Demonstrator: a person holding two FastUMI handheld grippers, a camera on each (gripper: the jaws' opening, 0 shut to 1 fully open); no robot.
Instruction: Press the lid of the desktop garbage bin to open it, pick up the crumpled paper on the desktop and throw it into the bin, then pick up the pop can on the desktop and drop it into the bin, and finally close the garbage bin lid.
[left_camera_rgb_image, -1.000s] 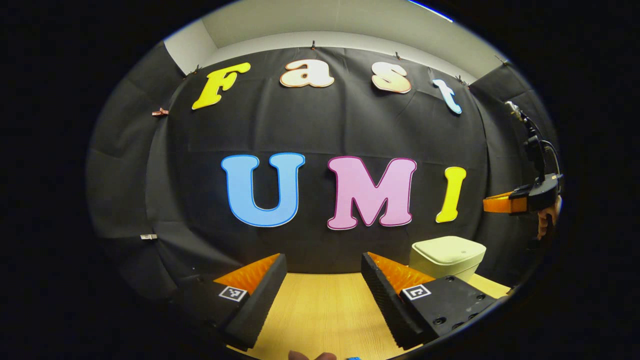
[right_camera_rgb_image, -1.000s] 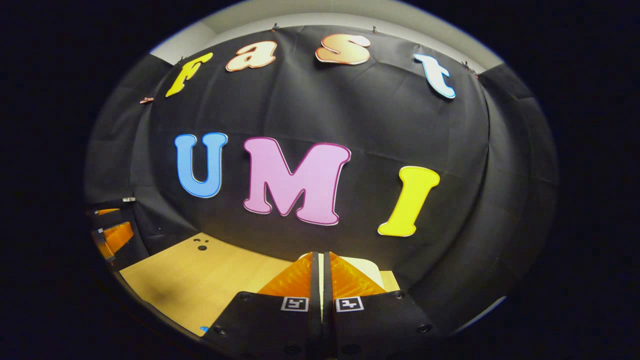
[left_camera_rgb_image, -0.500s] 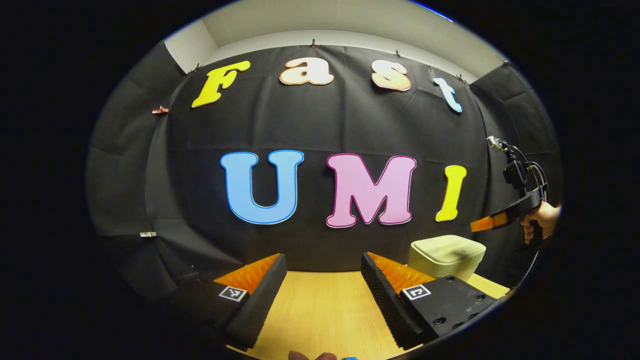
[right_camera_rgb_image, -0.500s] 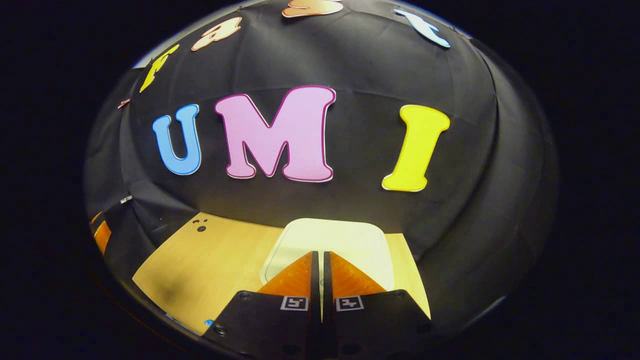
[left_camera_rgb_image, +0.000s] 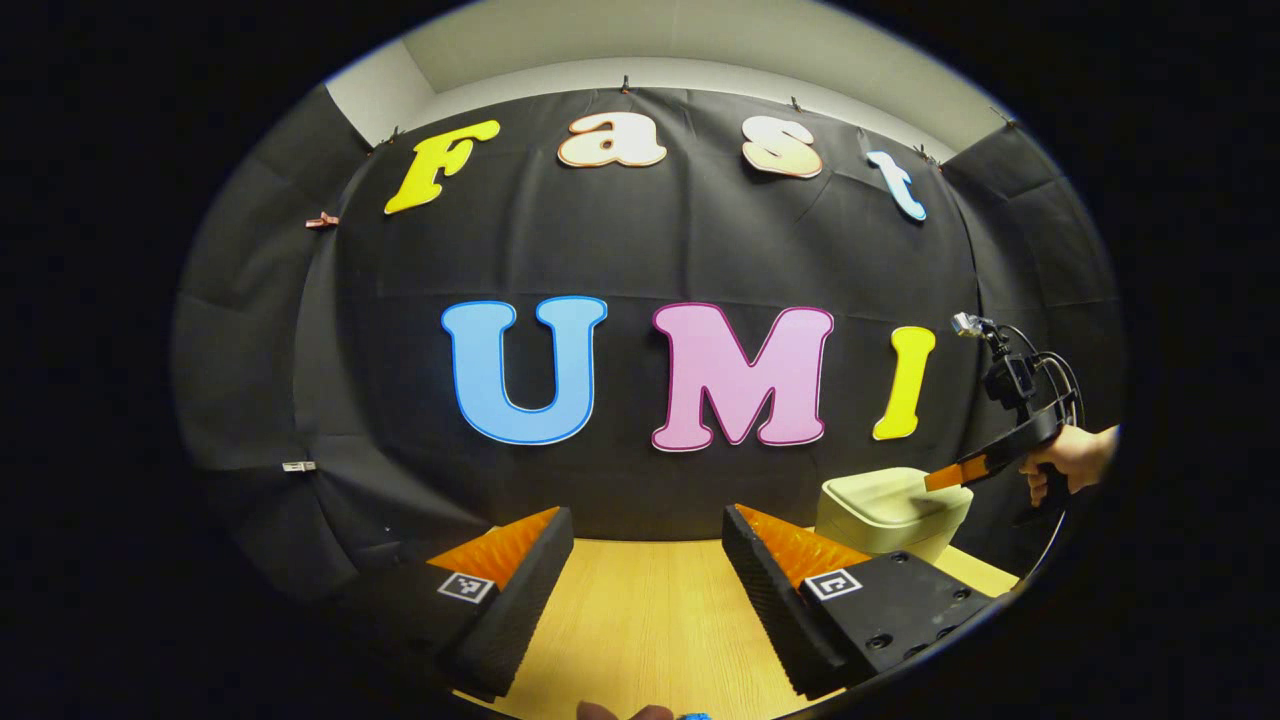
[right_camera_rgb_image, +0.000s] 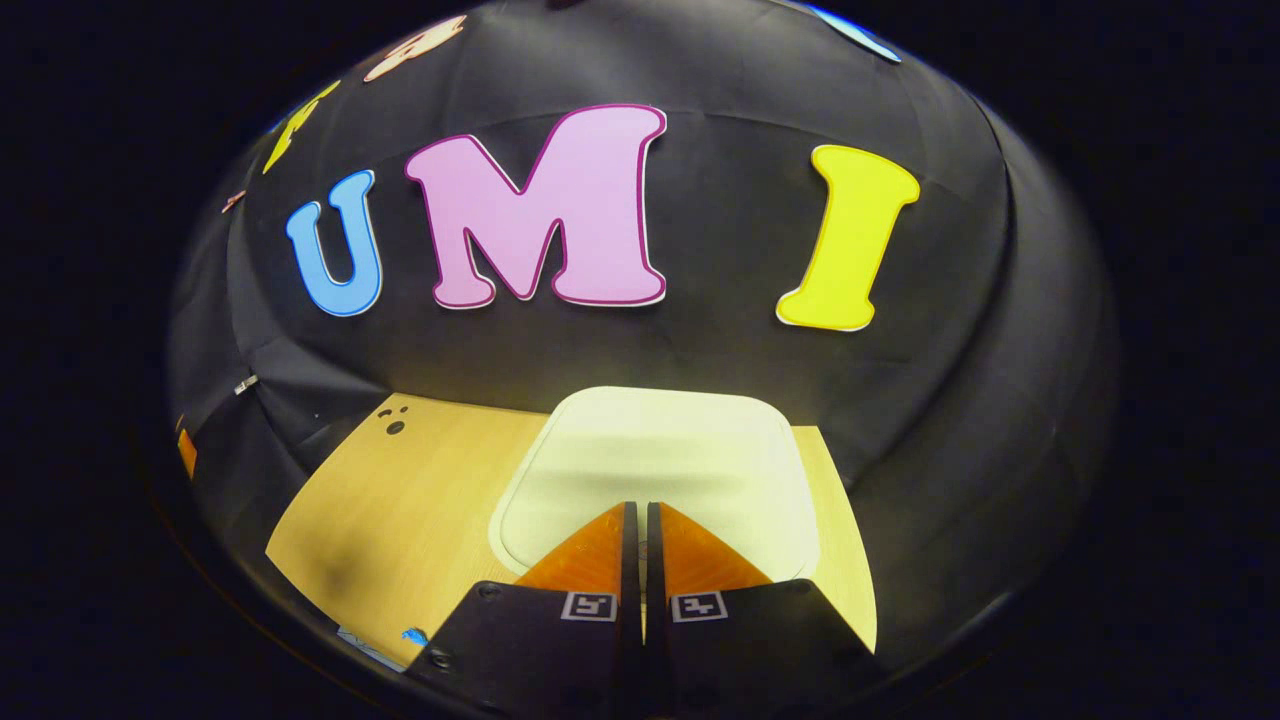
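In the left gripper view, the left gripper (left_camera_rgb_image: 648, 560) is sitting at the bottom of the frame with its jaws spread wide apart, released and grasping nothing, with bare wooden table (left_camera_rgb_image: 650, 620) showing in the gap between them. The bin (left_camera_rgb_image: 880, 515) is standing at the lower right of this frame, behind the right-hand finger and near the black cloth wall (left_camera_rgb_image: 640, 250), and its pale lid is lying flat, closed. At the far right edge a person's hand (left_camera_rgb_image: 1075, 460) is gripping the handle of the right gripper (left_camera_rgb_image: 940, 478), which is angling down and to the left so that its tip is meeting the top of the bin at its right side; whether it is truly touching is hard to tell from here. A small fleshy shape and a bit of blue are peeking in at the very bottom edge, too cut off to identify.

In the right gripper view, the right gripper (right_camera_rgb_image: 640, 515) is standing at the bottom centre with its jaws clenched together, only a thin slit between them, grasping nothing. Its tips are lying over the near part of the lid (right_camera_rgb_image: 660, 460), which is spreading across the lower middle of the frame. The table (right_camera_rgb_image: 400, 500) is stretching to the lower left, with a few small dark holes (right_camera_rgb_image: 395, 422) near the wall.
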